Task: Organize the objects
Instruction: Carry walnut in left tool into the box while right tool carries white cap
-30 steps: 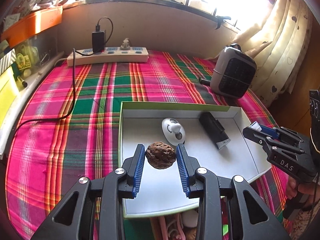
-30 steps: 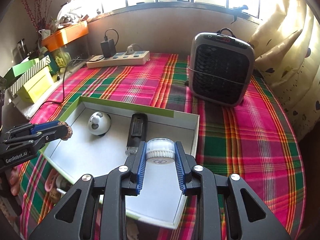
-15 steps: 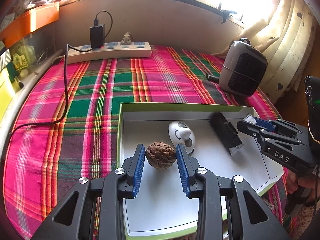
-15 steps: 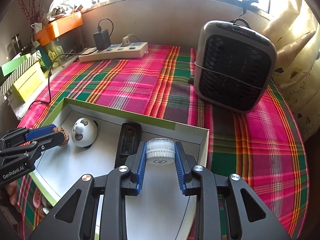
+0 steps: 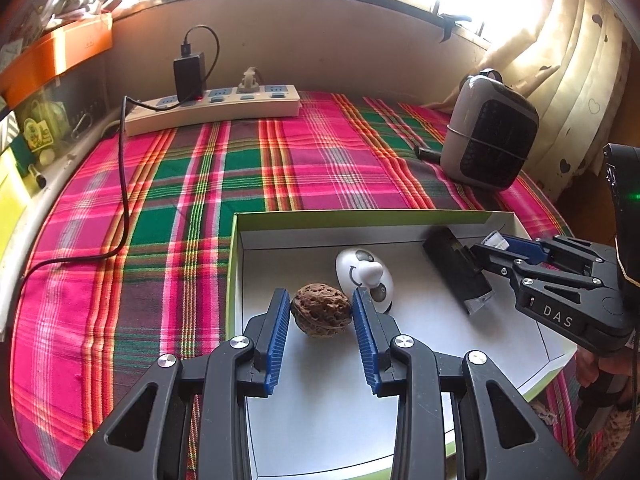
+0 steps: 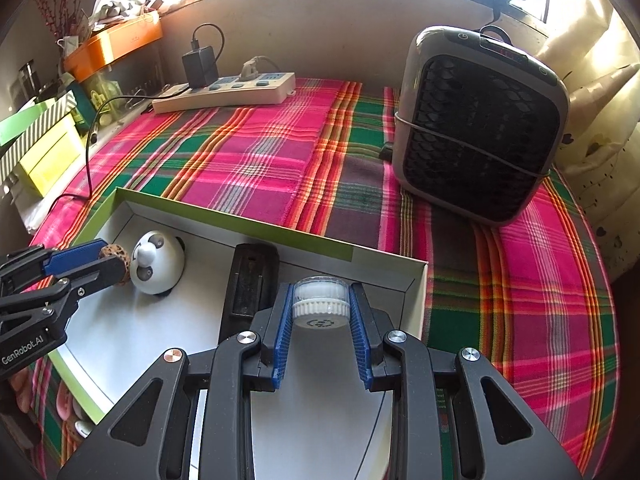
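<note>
A shallow white box with a green rim (image 5: 360,216) (image 6: 240,222) lies on the plaid cloth. My left gripper (image 5: 322,308) is shut on a brown walnut (image 5: 321,310) (image 6: 120,261), held over the box floor near its left wall. My right gripper (image 6: 320,306) is shut on a small clear jar with a white ribbed lid (image 6: 320,304), over the box's right part. That right gripper (image 5: 494,242) shows in the left wrist view beside a black rectangular device (image 5: 456,274) (image 6: 250,284). A white panda-shaped toy (image 5: 364,276) (image 6: 156,262) sits in the box between them.
A grey heater (image 6: 480,124) (image 5: 492,132) stands at the back right. A white power strip with a black charger (image 5: 212,106) (image 6: 224,88) lies along the far wall, its cable (image 5: 124,184) trailing left. Boxes (image 6: 44,152) crowd the left ledge. A curtain (image 5: 568,60) hangs right.
Both grippers keep their grip. The view has crept forward over the box; my right gripper has come in further over the box, closer to the black device.
</note>
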Tool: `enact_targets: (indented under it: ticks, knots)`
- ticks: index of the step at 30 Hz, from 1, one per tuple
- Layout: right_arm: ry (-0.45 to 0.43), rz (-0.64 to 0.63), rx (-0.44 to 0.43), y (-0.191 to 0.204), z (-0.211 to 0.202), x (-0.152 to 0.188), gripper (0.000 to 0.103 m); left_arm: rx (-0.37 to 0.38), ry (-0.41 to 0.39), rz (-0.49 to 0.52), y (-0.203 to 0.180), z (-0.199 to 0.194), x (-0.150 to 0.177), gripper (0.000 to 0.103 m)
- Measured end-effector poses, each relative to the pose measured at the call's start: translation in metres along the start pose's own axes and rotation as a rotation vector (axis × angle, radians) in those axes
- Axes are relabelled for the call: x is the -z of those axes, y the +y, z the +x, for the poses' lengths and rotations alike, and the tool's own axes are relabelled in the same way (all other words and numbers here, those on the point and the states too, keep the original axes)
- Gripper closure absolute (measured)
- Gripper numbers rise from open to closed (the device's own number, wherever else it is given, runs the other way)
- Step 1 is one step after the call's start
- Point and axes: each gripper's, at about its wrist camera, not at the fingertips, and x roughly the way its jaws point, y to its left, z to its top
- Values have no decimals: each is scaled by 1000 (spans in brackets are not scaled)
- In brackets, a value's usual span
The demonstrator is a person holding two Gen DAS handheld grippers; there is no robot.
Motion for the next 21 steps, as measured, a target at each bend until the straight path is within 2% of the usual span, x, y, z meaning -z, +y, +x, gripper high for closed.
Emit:
enact_targets:
  ticks: [4,21]
  knots:
    - [6,-7,0,1,2,0,74,-33,-8,22,-4,1,0,72]
    - [15,-21,23,4,7,1,74,-45,-8,33,-5,1,1,72]
